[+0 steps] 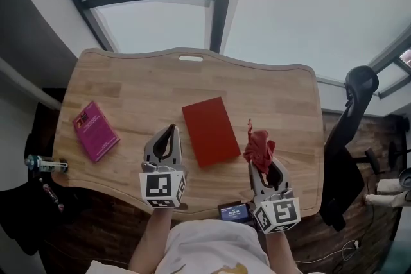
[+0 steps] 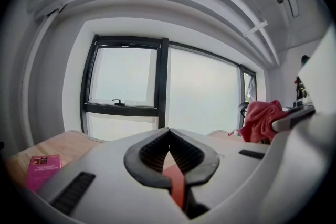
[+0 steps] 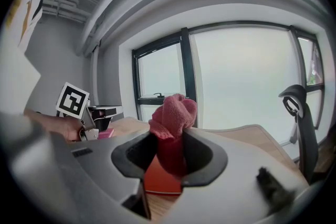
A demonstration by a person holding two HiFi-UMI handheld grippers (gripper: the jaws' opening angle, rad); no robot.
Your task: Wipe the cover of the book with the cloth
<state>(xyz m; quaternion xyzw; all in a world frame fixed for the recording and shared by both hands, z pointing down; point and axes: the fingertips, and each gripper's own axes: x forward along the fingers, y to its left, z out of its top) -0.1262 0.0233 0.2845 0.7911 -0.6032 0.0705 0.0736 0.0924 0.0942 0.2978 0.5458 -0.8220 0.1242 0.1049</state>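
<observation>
A red book (image 1: 210, 131) lies flat in the middle of the wooden table (image 1: 141, 83); a strip of it shows between my jaws in the left gripper view (image 2: 177, 180) and under the cloth in the right gripper view (image 3: 160, 176). My right gripper (image 1: 260, 160) is shut on a bunched red cloth (image 1: 258, 147), which sticks up out of the jaws (image 3: 172, 118) just right of the book. My left gripper (image 1: 168, 131) hovers left of the book's near corner, shut and empty (image 2: 168, 147). The cloth (image 2: 261, 119) is also seen from the left gripper view.
A pink book (image 1: 96, 131) lies near the table's left edge. A black office chair (image 1: 350, 131) stands off the right end. A small dark device (image 1: 235, 212) sits at the near edge between my arms. Windows rise behind the table.
</observation>
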